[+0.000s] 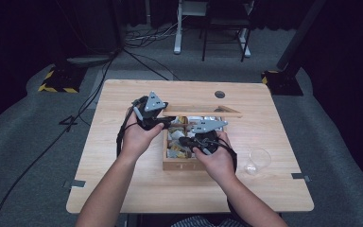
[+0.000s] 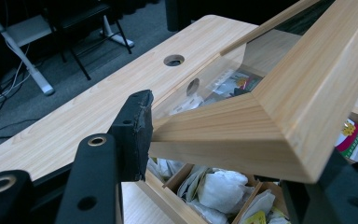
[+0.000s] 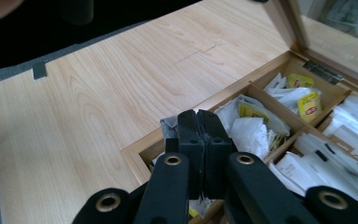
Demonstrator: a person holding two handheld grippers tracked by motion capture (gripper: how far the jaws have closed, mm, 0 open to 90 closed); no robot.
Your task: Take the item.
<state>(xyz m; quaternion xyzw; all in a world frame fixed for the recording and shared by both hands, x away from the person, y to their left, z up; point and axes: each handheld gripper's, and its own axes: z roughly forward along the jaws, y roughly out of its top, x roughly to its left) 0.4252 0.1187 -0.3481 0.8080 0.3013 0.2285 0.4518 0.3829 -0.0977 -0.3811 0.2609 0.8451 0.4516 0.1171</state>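
Right gripper view looks along the right tool (image 3: 203, 140), whose jaws stand pressed together with a scrap of pale paper pinched at their tips, most likely the edge of a tea bag (image 3: 249, 133) from the near-left compartment of the wooden box (image 3: 140, 154); I cannot tell for sure whether the paper is truly gripped or merely behind the jaws. A weak hold on so thin an edge could slip or tear as the bag rises, and neighbouring bags, packed tightly against it, could be dragged out too.

From the high view, the box sits near the middle of the counter (image 1: 123, 189), between the two hands, with the right tool (image 1: 194, 141) over its near half. A clear glass cup (image 1: 258, 160) stands to the right of the box, apart from it; a careless swing of the right forearm could knock it.

Farther off, the left tool (image 1: 163, 120) holds the left corner of the raised lid (image 1: 203, 112). In the left gripper view one jaw pad presses against the lid's wooden frame (image 2: 242, 135) while the other sits below the corner, so the jaws stand narrow around the wood. The grip bears on a mitred corner only; should it slide off, the hinged lid would probably drop onto the right tool working beneath it.
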